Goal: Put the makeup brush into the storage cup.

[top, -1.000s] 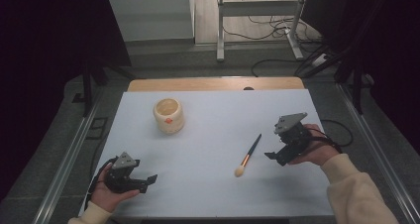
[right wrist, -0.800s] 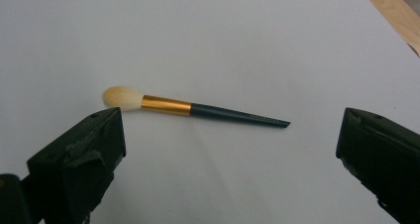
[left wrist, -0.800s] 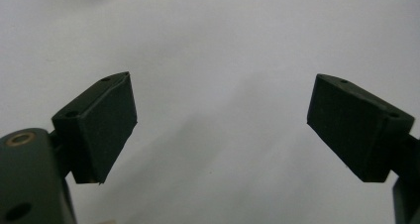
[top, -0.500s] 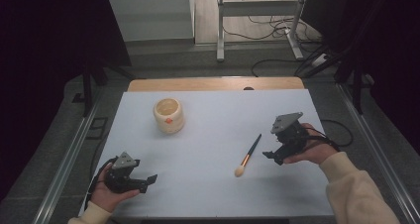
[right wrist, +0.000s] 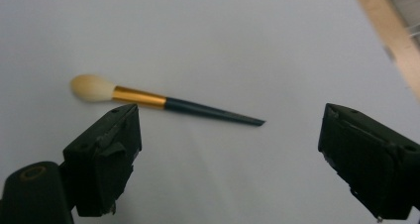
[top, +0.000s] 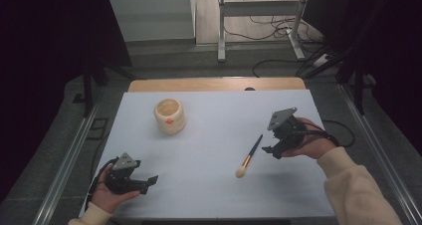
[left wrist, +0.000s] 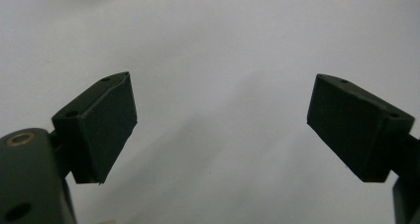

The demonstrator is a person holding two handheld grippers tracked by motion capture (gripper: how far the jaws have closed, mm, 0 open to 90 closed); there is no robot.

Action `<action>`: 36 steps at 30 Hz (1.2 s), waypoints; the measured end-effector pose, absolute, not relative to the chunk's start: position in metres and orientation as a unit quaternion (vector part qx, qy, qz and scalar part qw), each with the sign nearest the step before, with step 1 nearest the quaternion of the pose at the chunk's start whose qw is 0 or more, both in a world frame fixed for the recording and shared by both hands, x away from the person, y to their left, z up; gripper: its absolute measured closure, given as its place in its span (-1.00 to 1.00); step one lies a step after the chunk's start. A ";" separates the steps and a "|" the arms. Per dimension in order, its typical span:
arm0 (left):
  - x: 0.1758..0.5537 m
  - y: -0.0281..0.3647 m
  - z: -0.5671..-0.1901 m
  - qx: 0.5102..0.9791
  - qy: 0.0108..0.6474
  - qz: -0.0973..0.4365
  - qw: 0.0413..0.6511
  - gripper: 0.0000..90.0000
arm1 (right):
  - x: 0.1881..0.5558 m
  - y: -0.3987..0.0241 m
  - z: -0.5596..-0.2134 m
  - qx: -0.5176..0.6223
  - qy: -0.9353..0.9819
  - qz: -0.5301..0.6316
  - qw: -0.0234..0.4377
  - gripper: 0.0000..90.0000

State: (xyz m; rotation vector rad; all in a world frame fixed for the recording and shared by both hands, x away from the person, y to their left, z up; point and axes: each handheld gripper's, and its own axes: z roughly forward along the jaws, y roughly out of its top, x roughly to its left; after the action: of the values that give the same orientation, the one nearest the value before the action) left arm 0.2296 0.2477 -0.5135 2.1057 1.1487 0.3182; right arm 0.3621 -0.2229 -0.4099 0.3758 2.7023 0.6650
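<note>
A makeup brush (top: 249,157) with a dark handle, gold ferrule and cream bristles lies flat on the white table sheet (top: 214,130). My right gripper (top: 271,151) hovers just to its right, tips toward the handle. In the right gripper view the brush (right wrist: 168,104) lies beyond my right gripper (right wrist: 228,159); the jaws stand wide, have just been closing a little, and hold nothing. My left gripper (top: 149,182) rests at the near left corner. In the left gripper view my left gripper (left wrist: 223,130) is open over bare sheet.
A cream cup (top: 169,116) with a small orange mark stands upright at the back left of the sheet. A wooden table edge (top: 214,83) runs along the far side. Metal rails flank the table, with cables on the floor behind.
My right gripper has edged slightly left toward the brush handle. The left hand, the brush and the cup have stayed where they were.
</note>
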 end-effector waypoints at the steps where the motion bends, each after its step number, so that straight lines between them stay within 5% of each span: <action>1: 0.230 0.248 -0.513 0.814 0.444 0.123 0.353 -0.71 | 0.362 -0.221 -0.411 0.124 0.951 0.229 0.168 -0.81; 13: 0.229 0.248 -0.514 0.815 0.443 0.123 0.353 -0.71 | 0.364 -0.211 -0.412 0.035 0.947 0.245 0.205 -0.80; 36: 0.229 0.247 -0.514 0.816 0.443 0.122 0.351 -0.71 | 0.369 -0.198 -0.412 -0.004 0.957 0.237 0.167 -0.72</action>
State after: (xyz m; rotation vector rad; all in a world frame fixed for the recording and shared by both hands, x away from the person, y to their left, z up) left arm 0.2295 0.2468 -0.5141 2.1127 1.1464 0.3169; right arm 0.3689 -0.1985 -0.4116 -0.0111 2.7245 0.6754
